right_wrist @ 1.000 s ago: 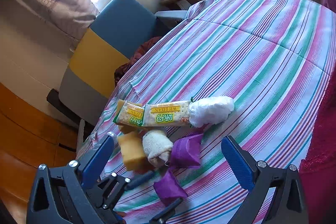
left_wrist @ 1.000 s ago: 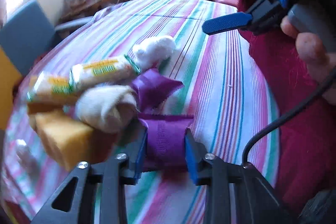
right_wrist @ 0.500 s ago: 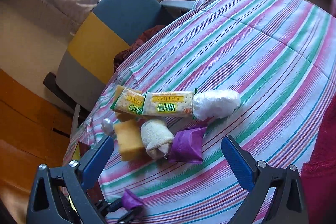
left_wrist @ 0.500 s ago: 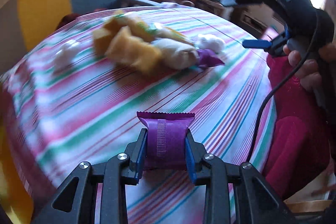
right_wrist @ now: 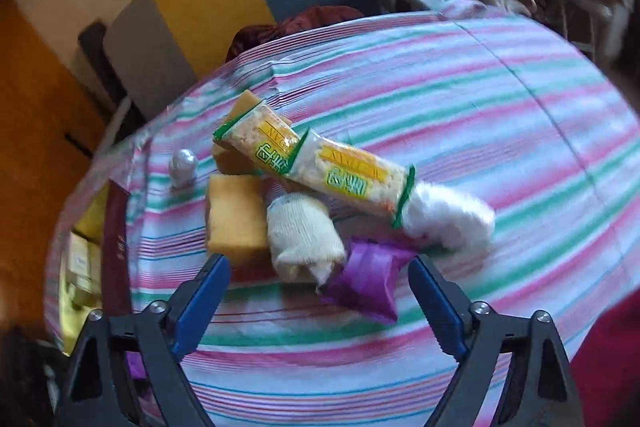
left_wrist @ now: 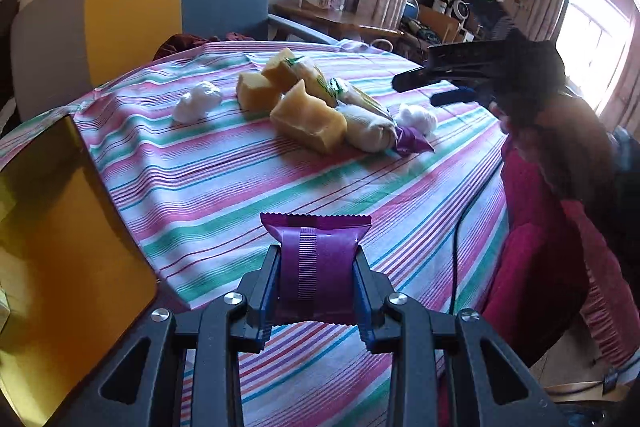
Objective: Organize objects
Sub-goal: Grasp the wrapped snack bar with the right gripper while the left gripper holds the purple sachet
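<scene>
Pinching a purple snack packet [left_wrist: 318, 269] between its blue pads, the left hand-held gripper [left_wrist: 317, 281] holds it just above the near edge of the striped surface [left_wrist: 224, 187], seam side up and clear of the cloth. To its left, at the surface's near-left corner, lies a yellow box lid or tray [left_wrist: 60, 267], cut off by the frame; its contents cannot be made out from this view.

The right hand-held gripper [right_wrist: 318, 291] stands wide open over the near part of the surface, holding nothing, with a second purple packet [right_wrist: 366, 279] lying on the cloth between and just beyond its fingers. Touching that packet on the left is a rolled white cloth bundle [right_wrist: 304, 237], and beside that a yellow sponge block [right_wrist: 236, 217]. Behind them two green-and-yellow cracker packs [right_wrist: 316, 167] lie end to end, overlapping, their far end resting on another yellow sponge [right_wrist: 240, 107] that they mostly hide. A white plastic-wrapped wad [right_wrist: 448, 219] touches the near end of the packs. A small whitish ball [right_wrist: 183, 165] sits apart toward the left edge.

Motion blur softens the right wrist view, so the print on the packs is unreadable. Beyond the far edge stands a blue, yellow and grey chair [left_wrist: 160, 7].
</scene>
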A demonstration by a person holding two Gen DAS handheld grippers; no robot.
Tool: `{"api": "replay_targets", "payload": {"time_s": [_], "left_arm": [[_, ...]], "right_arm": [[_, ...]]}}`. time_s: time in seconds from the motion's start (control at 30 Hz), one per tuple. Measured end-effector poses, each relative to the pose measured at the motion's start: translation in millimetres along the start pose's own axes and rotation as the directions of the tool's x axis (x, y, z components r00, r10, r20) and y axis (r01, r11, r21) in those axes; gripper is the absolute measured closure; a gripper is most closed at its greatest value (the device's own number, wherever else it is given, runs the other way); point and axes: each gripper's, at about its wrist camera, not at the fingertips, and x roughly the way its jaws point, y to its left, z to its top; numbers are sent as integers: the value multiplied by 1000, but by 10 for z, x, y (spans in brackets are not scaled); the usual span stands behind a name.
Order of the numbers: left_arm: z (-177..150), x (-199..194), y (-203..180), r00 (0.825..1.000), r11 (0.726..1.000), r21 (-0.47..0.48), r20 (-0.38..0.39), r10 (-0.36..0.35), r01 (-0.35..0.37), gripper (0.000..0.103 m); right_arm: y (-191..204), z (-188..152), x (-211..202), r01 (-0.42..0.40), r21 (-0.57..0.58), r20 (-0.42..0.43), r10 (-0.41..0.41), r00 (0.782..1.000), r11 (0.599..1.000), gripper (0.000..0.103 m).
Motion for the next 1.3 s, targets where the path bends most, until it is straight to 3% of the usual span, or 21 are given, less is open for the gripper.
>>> {"api": "replay_targets", "payload": {"time_s": [0.2,0.3,0.47,0.57,0.63,0.67,0.77,0.9,1.1,1.3], "left_arm": [[11,-14,69,1000,1000,-28,3,-8,8,71],[26,-5,101,1000,999,-42,1,-14,14,71],[44,38,120,1000,998,-54,-9,-26,26,71],[43,82,122,999,998,-59,-22,-28,27,71],[43,102,125,999,998,-62,-28,-29,27,71],[45,107,124,999,998,-63,-30,-30,28,71],[44,110,108,999,998,-61,-30,-31,29,71],[40,81,91,999,998,-56,-23,-29,27,71],[45,-75,74,1000,999,-51,14,-17,18,71],[24,-248,92,999,998,-56,50,6,-3,71]], "right_arm": [[59,384,301,166,-208,-16,-173,985,964,21],[46,499,527,180,-289,-63,-206,976,940,22],[25,616,877,136,-353,-140,-196,971,926,18],[-19,714,1009,127,-330,-149,-184,972,935,19],[-72,712,1110,95,-309,-187,-158,970,946,28],[-75,709,1137,101,-310,-184,-164,969,945,44],[-124,657,1142,137,-289,-186,-196,963,947,63],[-160,621,1050,173,-262,-160,-220,962,950,65],[-135,671,693,214,-187,-39,-225,973,959,65],[211,509,329,128,-198,18,-127,992,972,65]]}}
